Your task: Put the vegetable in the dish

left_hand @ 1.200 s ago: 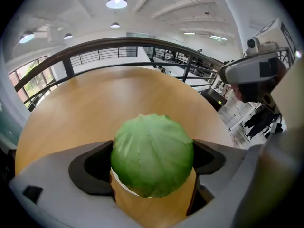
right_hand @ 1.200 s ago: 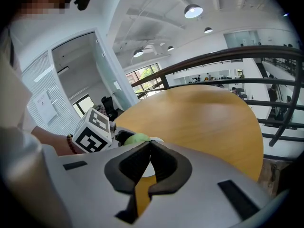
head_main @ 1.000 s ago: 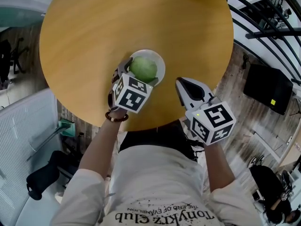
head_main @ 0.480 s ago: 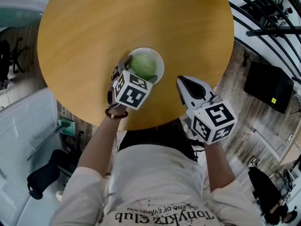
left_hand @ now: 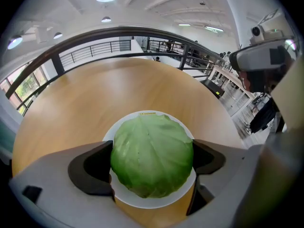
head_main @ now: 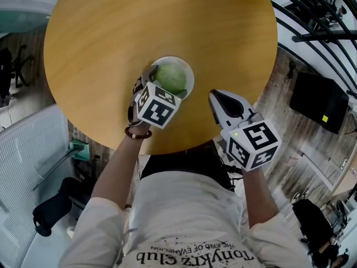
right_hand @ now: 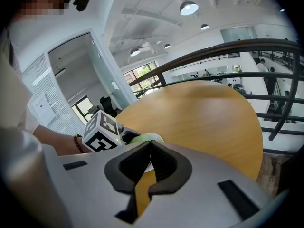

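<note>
A round green cabbage rests over the small white dish near the front edge of the round wooden table. My left gripper is shut on the cabbage; in the left gripper view both jaws press the sides of the cabbage, with the dish's rim showing around it. My right gripper hangs shut and empty over the table's front edge, to the right of the dish. In the right gripper view its jaws meet at the tips, and the cabbage peeks out beyond them.
The table edge runs close in front of the person's body. Black railings and a dark screen lie to the right, below table level. A white slatted panel and a black chair are at the lower left.
The left gripper with the cabbage has shifted very slightly away from the body over the dish. The right gripper has stayed in place.
</note>
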{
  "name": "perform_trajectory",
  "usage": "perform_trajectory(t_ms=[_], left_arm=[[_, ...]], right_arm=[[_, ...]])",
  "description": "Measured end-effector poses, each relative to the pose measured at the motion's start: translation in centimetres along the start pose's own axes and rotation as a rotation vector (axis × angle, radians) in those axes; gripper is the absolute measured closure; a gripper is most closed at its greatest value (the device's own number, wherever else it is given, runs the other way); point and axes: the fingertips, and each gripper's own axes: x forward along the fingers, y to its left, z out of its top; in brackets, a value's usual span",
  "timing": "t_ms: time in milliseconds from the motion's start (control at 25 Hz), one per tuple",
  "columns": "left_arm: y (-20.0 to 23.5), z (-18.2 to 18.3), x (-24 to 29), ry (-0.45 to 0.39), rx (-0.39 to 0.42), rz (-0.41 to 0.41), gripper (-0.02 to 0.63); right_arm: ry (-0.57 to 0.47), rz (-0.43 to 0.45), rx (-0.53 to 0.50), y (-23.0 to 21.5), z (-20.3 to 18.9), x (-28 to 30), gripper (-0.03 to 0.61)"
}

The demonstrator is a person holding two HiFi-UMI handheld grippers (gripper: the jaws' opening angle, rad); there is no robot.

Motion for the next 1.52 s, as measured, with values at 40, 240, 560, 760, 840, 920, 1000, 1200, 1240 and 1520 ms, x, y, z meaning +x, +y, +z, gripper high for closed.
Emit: perform_trajectory(t_ms=[40, 240, 560, 760, 840, 920, 1000, 1200, 1240, 1520], left_arm=[[-0.2, 0.0, 0.1, 0.003, -0.003, -0.01, 0.126], [-0.2, 0.1, 0.2, 0.006, 0.004, -0.021, 0.126], [-0.3, 0.3, 0.4, 0.0, 0.004, -0.018, 0.126], [-0.4, 0.3, 0.5, -0.001, 0.001, -0.016, 0.126], [-0.4, 0.3, 0.3, -0.001, 0.0, -0.018, 0.126], [-0.4, 0.4, 0.0, -0.004, 0.001, -0.021, 0.126], [-0.3, 0.6, -0.3, -0.011, 0.005, -0.022, 0.126], [-0.2, 1.0, -0.9, -0.027, 0.011, -0.011, 0.126], [-0.2, 1.0, -1.2, -0.03, 0.009, -0.012, 0.126], [-0.4, 0.9, -3.7, -0.059, 0.0, 0.003, 0.127]], right_arm=[[0.0, 0.0, 0.001, -0.1, 0.0, 0.0, 0.555], [0.003, 0.001, 0.005, -0.2, 0.0, 0.2, 0.555], [0.004, 0.008, 0.004, -0.4, 0.1, 0.1, 0.555], [0.003, 0.008, 0.004, -0.6, 0.0, 0.0, 0.555], [0.001, 0.009, 0.003, -0.3, 0.0, -0.1, 0.555], [0.0, 0.01, 0.002, -0.1, 0.1, -0.2, 0.555], [0.0, 0.011, 0.002, 0.0, 0.3, -0.2, 0.555], [-0.003, 0.014, -0.005, 0.1, 0.3, -0.2, 0.555], [-0.006, 0.015, -0.008, 0.3, 0.3, -0.3, 0.555], [-0.017, 0.015, -0.029, 1.1, 0.8, -1.2, 0.555]])
